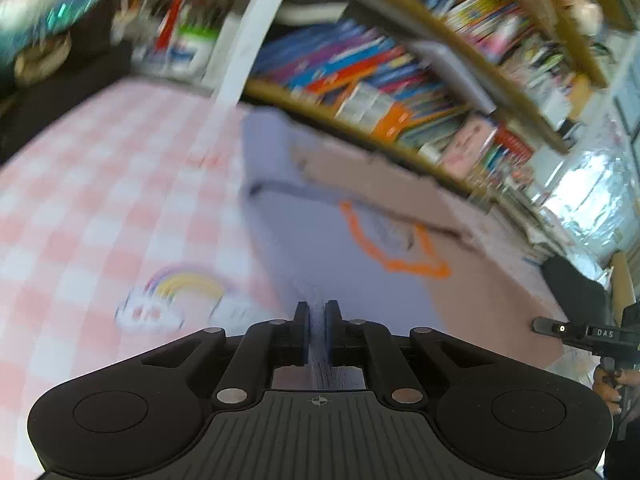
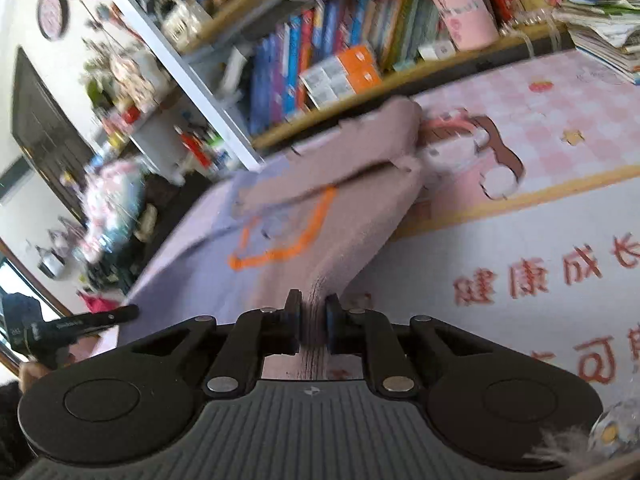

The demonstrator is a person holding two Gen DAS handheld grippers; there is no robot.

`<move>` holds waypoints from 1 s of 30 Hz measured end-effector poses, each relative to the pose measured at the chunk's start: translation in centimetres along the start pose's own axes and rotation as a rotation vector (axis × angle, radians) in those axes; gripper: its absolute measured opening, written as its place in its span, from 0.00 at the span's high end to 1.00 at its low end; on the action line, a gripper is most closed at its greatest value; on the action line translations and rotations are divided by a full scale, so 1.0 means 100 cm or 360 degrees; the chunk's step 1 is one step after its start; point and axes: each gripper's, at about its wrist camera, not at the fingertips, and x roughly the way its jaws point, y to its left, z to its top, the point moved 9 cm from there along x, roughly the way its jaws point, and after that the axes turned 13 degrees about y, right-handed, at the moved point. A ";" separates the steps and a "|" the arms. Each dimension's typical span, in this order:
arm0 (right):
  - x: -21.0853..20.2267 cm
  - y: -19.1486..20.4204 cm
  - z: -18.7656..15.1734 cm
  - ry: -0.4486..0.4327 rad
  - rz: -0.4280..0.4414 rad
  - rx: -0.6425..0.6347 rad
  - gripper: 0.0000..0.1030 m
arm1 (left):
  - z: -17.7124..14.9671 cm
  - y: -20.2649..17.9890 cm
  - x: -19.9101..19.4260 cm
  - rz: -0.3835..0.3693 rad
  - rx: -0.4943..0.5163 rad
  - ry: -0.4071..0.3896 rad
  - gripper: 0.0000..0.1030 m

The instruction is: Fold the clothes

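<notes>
Both the left gripper (image 1: 317, 320) and the right gripper (image 2: 313, 312) pinch the garment's (image 1: 340, 264) hem — mid-fold, I judge — next, lay it evenly over the far half.

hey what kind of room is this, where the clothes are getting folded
Probably a child's room or study at home. Crowded bookshelves line the wall, and the lilac-and-pink garment, pinched by both the left gripper and right gripper, lies over a pink checked cartoon mat.

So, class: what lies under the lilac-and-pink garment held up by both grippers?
Under the garment lies a pink checked mat with a rainbow print. The cloth covers whatever part of the mat is directly beneath it. Both the left gripper and right gripper pinch its hem.
</notes>
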 end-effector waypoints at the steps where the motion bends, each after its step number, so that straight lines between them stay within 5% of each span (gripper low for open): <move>1: 0.003 -0.003 -0.003 0.0025 -0.0005 0.0017 0.87 | -0.004 0.004 0.002 -0.0020 -0.0027 0.0027 0.91; 6: 0.010 -0.015 -0.013 0.0075 0.0012 0.0103 0.82 | -0.014 0.007 0.005 -0.0133 -0.0123 0.0050 0.66; 13: 0.010 -0.016 -0.022 0.0065 0.0052 0.0141 0.81 | -0.013 0.002 0.011 -0.0143 -0.0109 0.0057 0.60; 19: 0.014 -0.013 -0.022 0.0067 0.0058 0.0148 0.89 | -0.010 -0.002 0.013 -0.0091 -0.0090 0.0060 0.64; 24: 0.012 -0.016 -0.023 0.0062 0.0077 0.0174 0.91 | -0.012 0.007 0.012 -0.0068 -0.0142 0.0042 0.93; 30: 0.000 -0.018 -0.038 0.0046 0.0106 0.0236 0.92 | -0.028 0.012 0.003 -0.0196 -0.0236 0.0013 0.94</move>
